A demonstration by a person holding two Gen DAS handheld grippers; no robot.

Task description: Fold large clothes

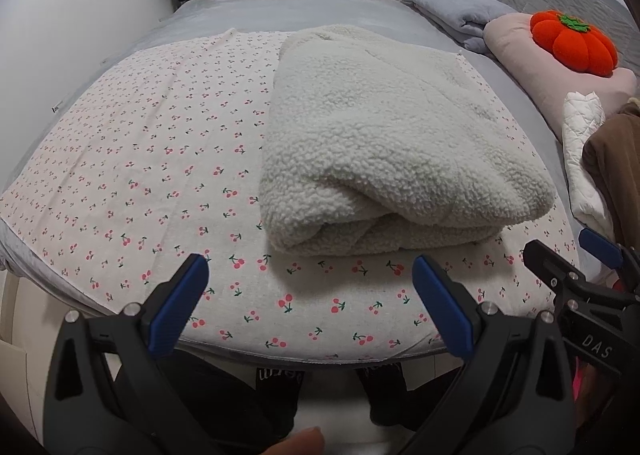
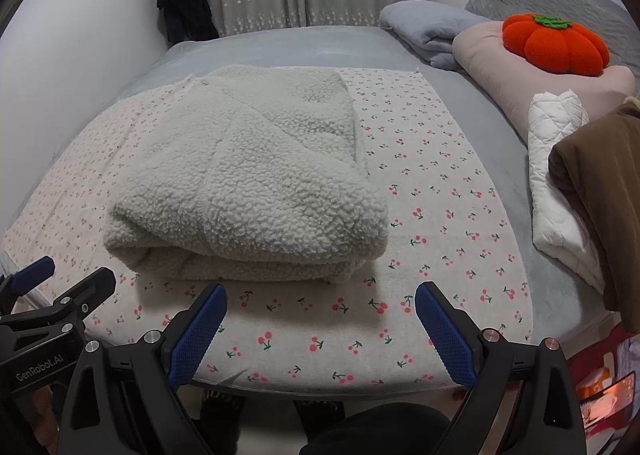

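A cream fleece garment (image 1: 384, 143) lies folded in a thick bundle on a cherry-print cloth (image 1: 132, 159) spread over the bed. It also shows in the right wrist view (image 2: 248, 183) on the same cloth (image 2: 440, 183). My left gripper (image 1: 310, 283) is open and empty, held just short of the bundle's near edge, over the cloth's front edge. My right gripper (image 2: 320, 311) is open and empty, also just in front of the bundle. The right gripper shows at the right edge of the left wrist view (image 1: 568, 255), and the left gripper at the left edge of the right wrist view (image 2: 68, 279).
A brown garment (image 2: 596, 191) and a white quilted item (image 2: 556, 175) lie stacked at the right. Behind them are a pink pillow (image 2: 492, 55) with an orange pumpkin cushion (image 2: 554, 45), and a grey-blue blanket (image 2: 424, 27). A wall (image 1: 80, 15) runs along the left of the bed.
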